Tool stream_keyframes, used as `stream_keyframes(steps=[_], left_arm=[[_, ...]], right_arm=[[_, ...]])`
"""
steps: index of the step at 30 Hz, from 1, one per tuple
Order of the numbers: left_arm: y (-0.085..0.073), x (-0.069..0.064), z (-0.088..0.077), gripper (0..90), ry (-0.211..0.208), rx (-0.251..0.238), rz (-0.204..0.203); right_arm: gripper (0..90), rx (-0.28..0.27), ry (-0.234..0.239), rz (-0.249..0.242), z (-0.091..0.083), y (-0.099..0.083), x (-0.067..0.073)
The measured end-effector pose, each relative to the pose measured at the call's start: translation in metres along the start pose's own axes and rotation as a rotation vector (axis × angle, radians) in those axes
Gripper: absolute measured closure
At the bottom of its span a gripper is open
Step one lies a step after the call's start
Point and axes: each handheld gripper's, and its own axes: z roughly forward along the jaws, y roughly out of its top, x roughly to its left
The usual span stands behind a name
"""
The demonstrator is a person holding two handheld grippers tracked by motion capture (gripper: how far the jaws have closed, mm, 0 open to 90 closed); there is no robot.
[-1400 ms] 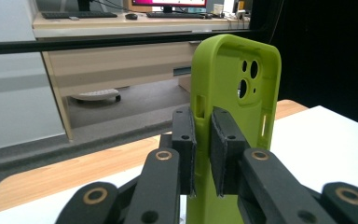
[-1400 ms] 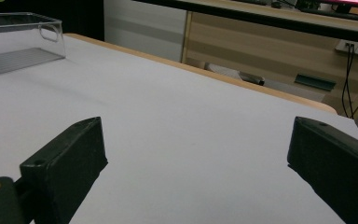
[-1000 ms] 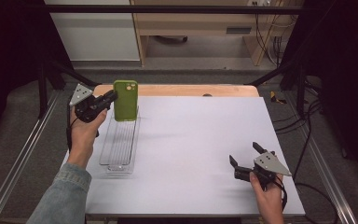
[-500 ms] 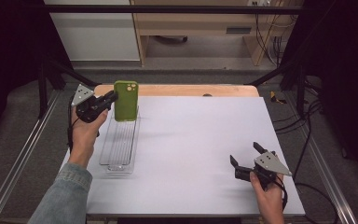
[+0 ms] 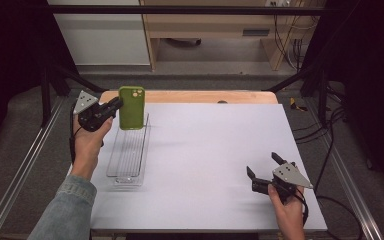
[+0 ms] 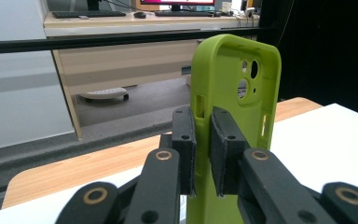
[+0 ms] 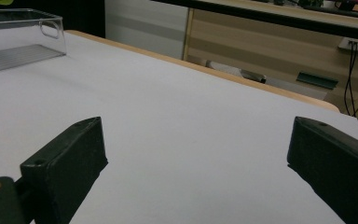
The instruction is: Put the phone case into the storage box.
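**Phone case held upright over the clear tray, little changed in the last second**

The green phone case [image 5: 131,107] stands upright, its side edge clamped between the jaws of the left gripper [image 5: 111,106]; in the left gripper view the pads pinch it just below the camera cut-outs. Compared with a second ago it sits in nearly the same spot, at most nudged slightly, so the lowering or placing has not really begun. Directly below and ahead of this gripper lies the clear tray [image 5: 128,155], long and narrow, its far end beneath the case; whether the case touches it I cannot tell. Judging by that, the tray walls are the edges to mind on any descent. Beyond the gripper's far side the white table [image 5: 215,150] offers open room. The right gripper [image 5: 263,170] rests well apart, jaws spread wide, holding nothing.
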Motion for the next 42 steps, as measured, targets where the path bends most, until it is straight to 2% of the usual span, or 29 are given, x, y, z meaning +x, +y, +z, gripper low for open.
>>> stream_keyframes(steps=[23,33,42], left_arm=[[-0.009,0.008,0.007,80.9,0.035,0.022,0.003],[-0.012,0.010,0.010,80.9,0.038,0.031,0.005],[-0.015,0.010,0.014,80.9,0.039,0.034,-0.004]], right_arm=[[4.8,0.000,0.004,-0.020,0.000,0.000,0.001],[5.0,-0.002,0.000,-0.043,0.000,0.001,0.002],[4.9,-0.001,0.002,-0.039,0.000,0.000,0.001]])
